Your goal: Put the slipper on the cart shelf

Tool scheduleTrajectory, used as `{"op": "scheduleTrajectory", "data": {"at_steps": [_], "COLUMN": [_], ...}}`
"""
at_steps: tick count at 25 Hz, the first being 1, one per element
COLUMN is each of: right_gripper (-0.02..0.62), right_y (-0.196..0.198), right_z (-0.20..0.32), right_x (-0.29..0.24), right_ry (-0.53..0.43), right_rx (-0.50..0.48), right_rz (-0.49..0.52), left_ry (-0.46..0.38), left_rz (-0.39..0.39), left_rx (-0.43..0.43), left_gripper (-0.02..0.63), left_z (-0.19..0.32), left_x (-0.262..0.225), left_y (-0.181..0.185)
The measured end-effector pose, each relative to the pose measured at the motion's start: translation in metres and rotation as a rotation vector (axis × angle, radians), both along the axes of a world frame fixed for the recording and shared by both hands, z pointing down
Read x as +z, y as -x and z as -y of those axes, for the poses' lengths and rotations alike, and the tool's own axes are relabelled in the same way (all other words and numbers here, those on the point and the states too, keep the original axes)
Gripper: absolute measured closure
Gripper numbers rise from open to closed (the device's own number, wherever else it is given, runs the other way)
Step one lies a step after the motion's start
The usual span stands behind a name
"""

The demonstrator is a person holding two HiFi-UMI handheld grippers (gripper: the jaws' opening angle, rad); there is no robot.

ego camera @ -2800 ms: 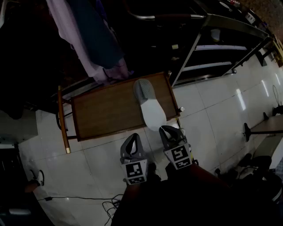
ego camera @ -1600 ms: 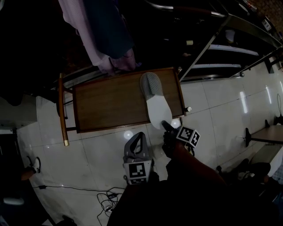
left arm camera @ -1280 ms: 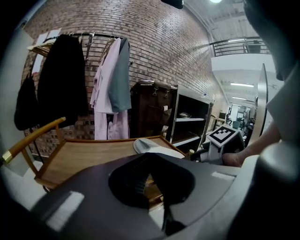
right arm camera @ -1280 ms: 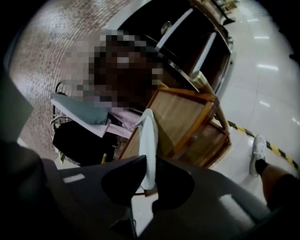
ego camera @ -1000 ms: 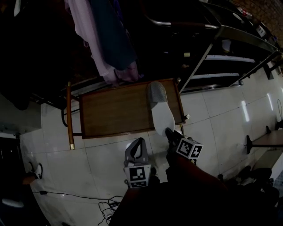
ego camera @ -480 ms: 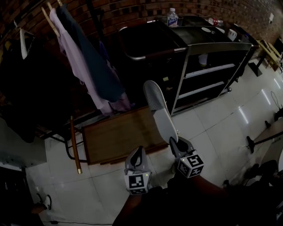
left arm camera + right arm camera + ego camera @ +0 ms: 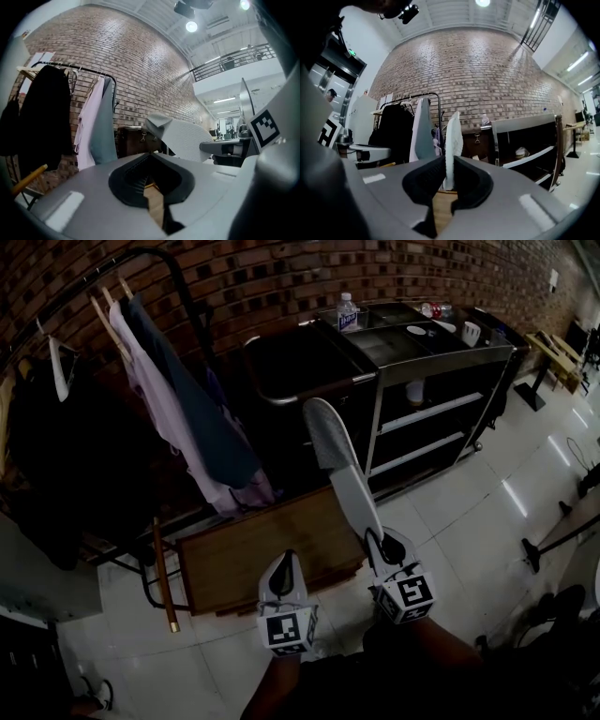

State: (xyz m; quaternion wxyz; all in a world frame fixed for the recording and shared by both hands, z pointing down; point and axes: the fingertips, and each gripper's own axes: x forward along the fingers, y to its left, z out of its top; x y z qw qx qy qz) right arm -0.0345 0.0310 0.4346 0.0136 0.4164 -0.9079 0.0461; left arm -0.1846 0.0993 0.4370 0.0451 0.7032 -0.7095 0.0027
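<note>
Right gripper view has the right gripper's (image 7: 447, 176) jaws clamped on the thin heel end of the slipper (image 7: 453, 140), which is seen edge-on between the ribbed black pads. The slipper is flat and elongated, with a pale, finely textured sole and a grey rounded toe cap. It is held in the air, tilted up and away from the jaws, over the right end of a low wooden tabletop (image 7: 272, 554). Its toe is pointed toward the black cart (image 7: 441, 362), whose pale shelf (image 7: 427, 413) is not touched by it. The left gripper's (image 7: 150, 180) jaws are drawn together with nothing between them. A plastic bottle (image 7: 347, 312) is stood on the cart top. Garments (image 7: 169, 399) are hung against a brick wall (image 7: 262, 277), above a glossy white tiled floor (image 7: 469, 512).
</note>
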Motion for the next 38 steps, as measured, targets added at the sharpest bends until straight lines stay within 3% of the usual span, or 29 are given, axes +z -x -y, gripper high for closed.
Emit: {"op": "scheduleTrajectory", "data": {"at_steps": [9,18,22,26,35,38], "right_gripper": [0.557,0.555,0.555,0.555,0.555,0.555], "right_y": [-0.037,-0.057,-0.065,-0.085,-0.177,-0.195], "right_z": [0.033,0.078,0.087,0.089,0.113,0.137], "right_x": [0.017,-0.002,-0.006,0.009,0.070,0.075], "right_ry": [0.005,-0.012,-0.002,0.038,0.183,0.187], "right_rx": [-0.025,-0.100,-0.119,-0.102,0.022,0.033], "right_rz": [-0.026,-0.012,-0.023,-0.034,-0.104,-0.126], "left_ry": [0.017,-0.071,-0.099,-0.062,0.010,0.011], "left_rz": [0.002,-0.023,-0.015,0.004,-0.012,0.000], "left_rx": [-0.021,-0.112,-0.071,-0.025,0.084,0.097], "left_gripper": [0.589,0.589,0.589,0.589,0.589,0.589], "left_z": [0.038,0.077,0.090,0.101,0.150,0.178], "left_x": [0.007,-0.030,-0.039,-0.027,0.000,0.004], "left_y": [-0.029,-0.050,-0.065,-0.082,-0.137,-0.153]}}
